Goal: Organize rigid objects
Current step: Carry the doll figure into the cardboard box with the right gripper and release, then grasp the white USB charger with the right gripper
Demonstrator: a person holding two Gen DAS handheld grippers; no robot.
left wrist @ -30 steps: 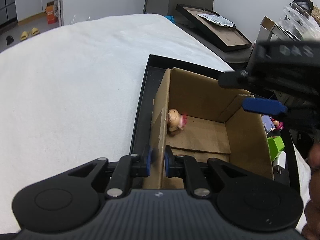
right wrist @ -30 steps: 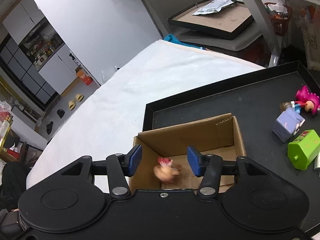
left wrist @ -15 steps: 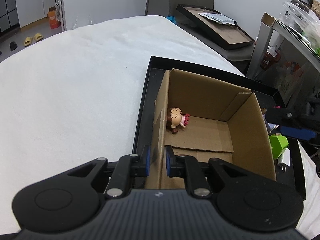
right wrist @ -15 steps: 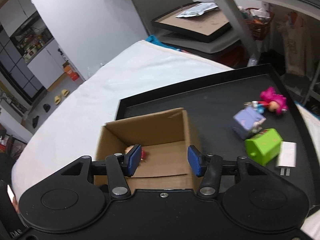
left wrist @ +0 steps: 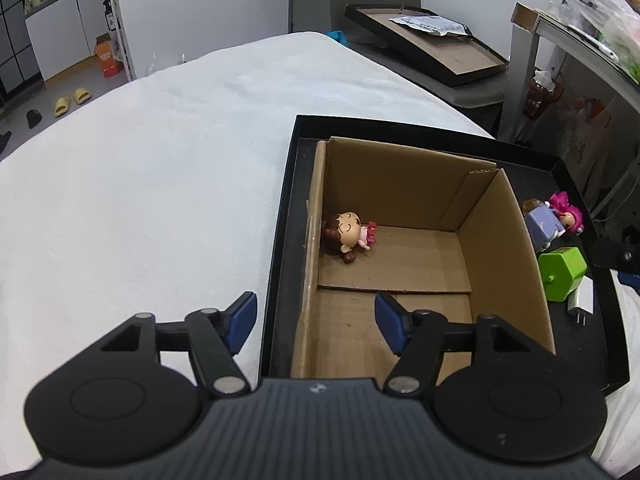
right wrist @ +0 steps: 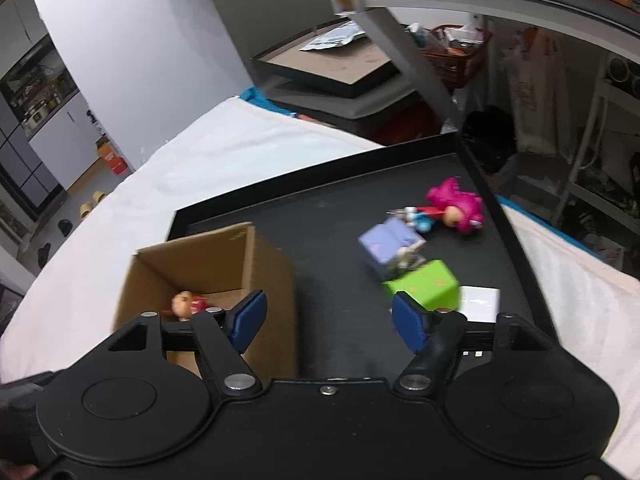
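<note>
An open cardboard box (left wrist: 504, 248) (right wrist: 272, 264) stands in a black tray (left wrist: 288, 216) (right wrist: 336, 216). A small doll (left wrist: 350, 234) (right wrist: 186, 305) lies inside it by the left wall. My left gripper (left wrist: 316, 322) is open and empty, its jaws astride the box's left wall without touching. My right gripper (right wrist: 326, 318) is open and empty above the tray, just right of the box. On the tray lie a purple block (right wrist: 390, 246) (left wrist: 542, 226), a pink-haired doll (right wrist: 456, 206) (left wrist: 568, 212), a green block (right wrist: 422, 286) (left wrist: 562, 272) and a white charger (right wrist: 478, 300) (left wrist: 580, 300).
The tray sits on a white cloth-covered table (left wrist: 140, 180). A desk (right wrist: 500, 8) with clutter stands to the right. Another black tray with cardboard (left wrist: 432, 44) rests on a chair behind the table.
My left gripper let go of the box's left wall and opened wide. My right gripper moved right, from above the box toward the loose toys. The doll came to rest in the box.
</note>
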